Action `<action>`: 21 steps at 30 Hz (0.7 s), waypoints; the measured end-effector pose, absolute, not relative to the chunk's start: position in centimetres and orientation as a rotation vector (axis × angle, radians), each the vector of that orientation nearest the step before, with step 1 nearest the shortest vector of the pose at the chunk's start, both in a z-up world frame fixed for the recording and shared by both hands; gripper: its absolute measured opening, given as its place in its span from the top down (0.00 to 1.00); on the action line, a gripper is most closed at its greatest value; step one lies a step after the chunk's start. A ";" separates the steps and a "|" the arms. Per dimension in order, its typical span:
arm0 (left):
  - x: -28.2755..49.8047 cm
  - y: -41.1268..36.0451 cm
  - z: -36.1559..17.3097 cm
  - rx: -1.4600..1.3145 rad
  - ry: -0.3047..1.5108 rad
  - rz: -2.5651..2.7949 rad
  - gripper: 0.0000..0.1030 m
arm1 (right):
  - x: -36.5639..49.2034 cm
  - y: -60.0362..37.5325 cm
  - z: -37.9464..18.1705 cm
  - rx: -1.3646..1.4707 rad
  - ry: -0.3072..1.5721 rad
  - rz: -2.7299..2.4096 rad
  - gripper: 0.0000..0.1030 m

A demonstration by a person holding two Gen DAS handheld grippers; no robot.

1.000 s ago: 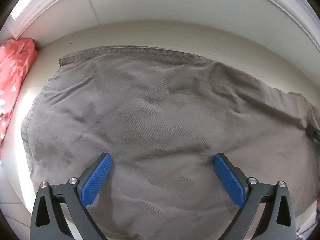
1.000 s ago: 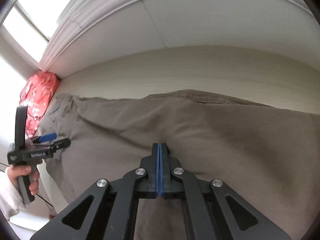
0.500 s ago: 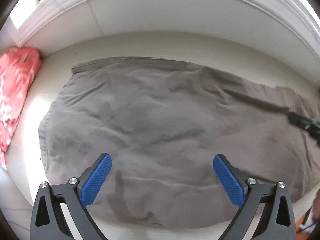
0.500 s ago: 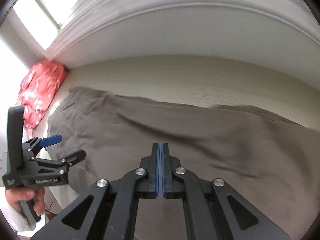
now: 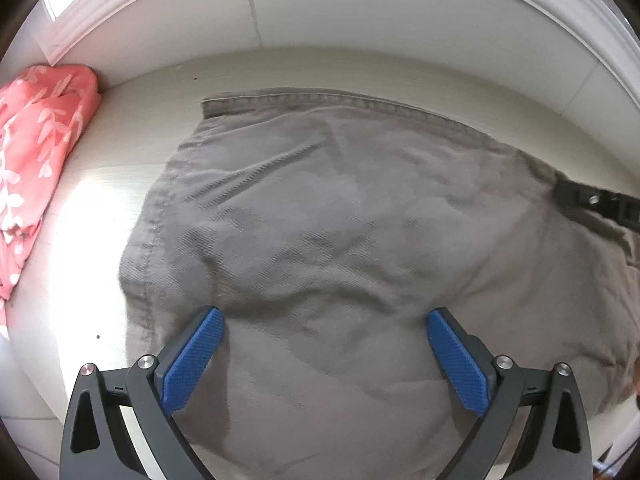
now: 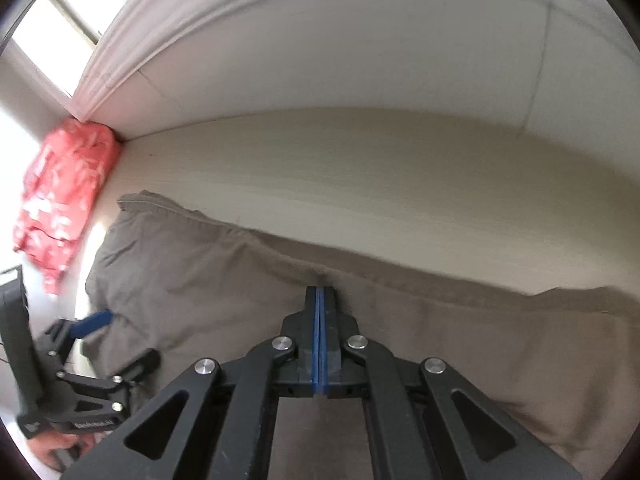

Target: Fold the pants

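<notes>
Grey-brown pants [image 5: 328,216] lie spread on a pale tabletop, with a stitched hem along their far edge. They also fill the lower half of the right wrist view [image 6: 224,280]. My left gripper [image 5: 324,344] is open just above the near part of the pants, blue pads wide apart and empty. It also shows at the left of the right wrist view [image 6: 116,340]. My right gripper [image 6: 320,292] is shut on a ridge of the pants fabric near their far edge; its black tip shows at the right of the left wrist view [image 5: 576,194].
A folded coral-red garment with a white leaf print [image 5: 36,128] lies at the table's far left corner against the white wall [image 5: 360,12]; it also shows in the right wrist view [image 6: 64,196]. Bare tabletop [image 6: 360,184] runs behind the pants.
The pants have shifted right on the table, dragged by my shut right gripper. The left gripper stays open and has come lower and closer over the pants.
</notes>
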State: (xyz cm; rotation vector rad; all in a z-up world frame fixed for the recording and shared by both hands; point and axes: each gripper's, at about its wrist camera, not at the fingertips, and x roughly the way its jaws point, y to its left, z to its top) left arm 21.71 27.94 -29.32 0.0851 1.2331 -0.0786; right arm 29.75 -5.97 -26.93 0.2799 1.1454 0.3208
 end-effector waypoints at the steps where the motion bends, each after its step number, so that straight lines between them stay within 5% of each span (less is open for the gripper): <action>1: 21.6 28.6 -29.2 0.093 1.235 -0.064 0.00 | 29.2 -6.1 -26.4 0.278 1.137 0.316 1.00; 6: 20.1 32.9 -29.2 0.104 1.239 -0.014 0.00 | 22.3 -9.1 -23.7 0.280 1.046 0.275 1.00; 21: 24.3 35.4 -31.5 0.086 1.333 0.040 0.00 | 2.1 -38.3 -31.4 0.716 0.973 -0.242 1.00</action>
